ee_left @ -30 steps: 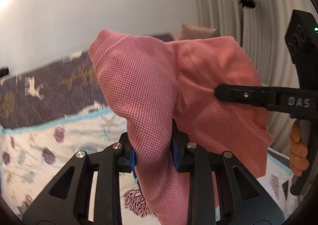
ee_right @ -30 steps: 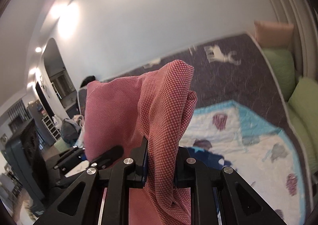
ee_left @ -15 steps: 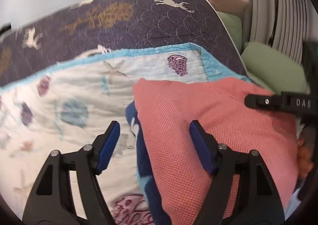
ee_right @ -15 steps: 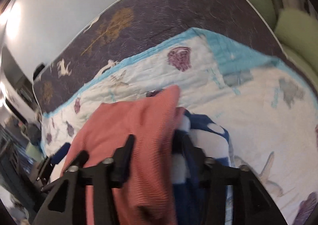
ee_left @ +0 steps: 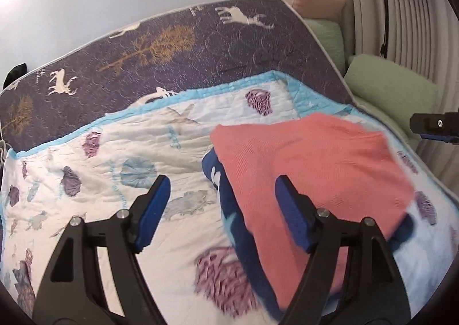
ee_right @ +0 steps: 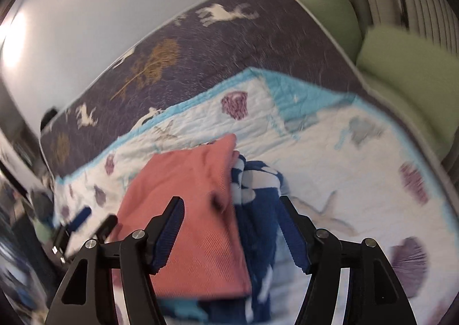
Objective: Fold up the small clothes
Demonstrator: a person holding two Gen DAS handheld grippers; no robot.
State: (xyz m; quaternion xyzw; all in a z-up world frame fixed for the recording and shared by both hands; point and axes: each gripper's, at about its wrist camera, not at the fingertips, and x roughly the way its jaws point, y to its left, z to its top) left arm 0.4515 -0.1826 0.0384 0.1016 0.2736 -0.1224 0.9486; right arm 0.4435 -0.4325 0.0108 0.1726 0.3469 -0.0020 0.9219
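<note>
- Now the folded coral garment [ee_left: 312, 164] lies flat on the navy patterned cloth [ee_right: 258, 210], toward the right edge of the seashell quilt [ee_left: 137, 152].
- Left gripper [ee_left: 222, 213] hangs over it, jaws wide, holding nothing.
- Right gripper [ee_right: 233, 233] likewise gapes, empty.
- Judging by this, the coral piece is stacked and done; the next move calls for fetching another unfolded garment, none of which shows.
</note>
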